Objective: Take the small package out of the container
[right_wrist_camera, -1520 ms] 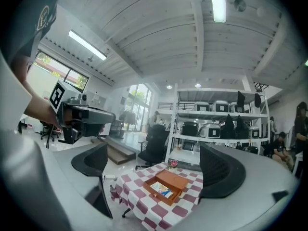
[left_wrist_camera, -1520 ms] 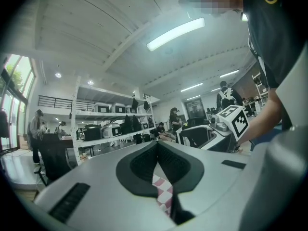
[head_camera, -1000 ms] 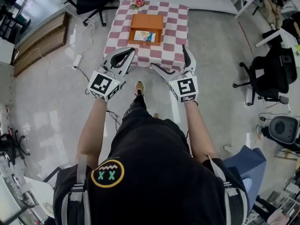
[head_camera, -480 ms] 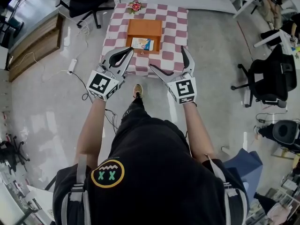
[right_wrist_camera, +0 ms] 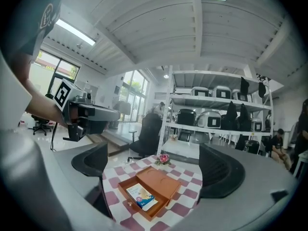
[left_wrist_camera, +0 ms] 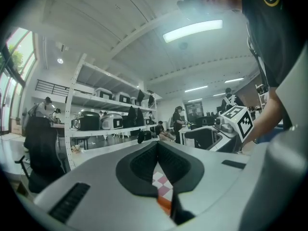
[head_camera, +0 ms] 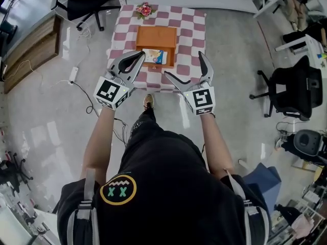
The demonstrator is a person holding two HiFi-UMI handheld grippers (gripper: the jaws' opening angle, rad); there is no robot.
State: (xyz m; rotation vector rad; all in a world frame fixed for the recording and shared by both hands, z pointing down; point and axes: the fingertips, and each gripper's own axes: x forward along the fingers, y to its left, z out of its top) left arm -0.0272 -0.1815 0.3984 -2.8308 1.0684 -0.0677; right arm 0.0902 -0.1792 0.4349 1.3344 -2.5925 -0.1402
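Closer than a second ago, the checkered counter [head_camera: 191, 40] now sits right under the claws, so the person has stepped up to it. This is the approach step, and nothing is grasped yet.

The left claw [head_camera: 137, 56] is pressed together and empty. The right claw [head_camera: 183, 63] is spread wide with nothing between its jaws. The small package [head_camera: 155, 56] lies flat in the pulled-out drawer of the orange wooden container [head_camera: 156, 34], at the side facing the person.

I judge the next move calls for lowering the spread right claw onto the package's edge.

The right gripper view shows the open drawer and the package plainly. The left gripper view shows only a sliver of cloth and orange wood beneath its meeting pads. Only the head view shows both claws still short of the container.
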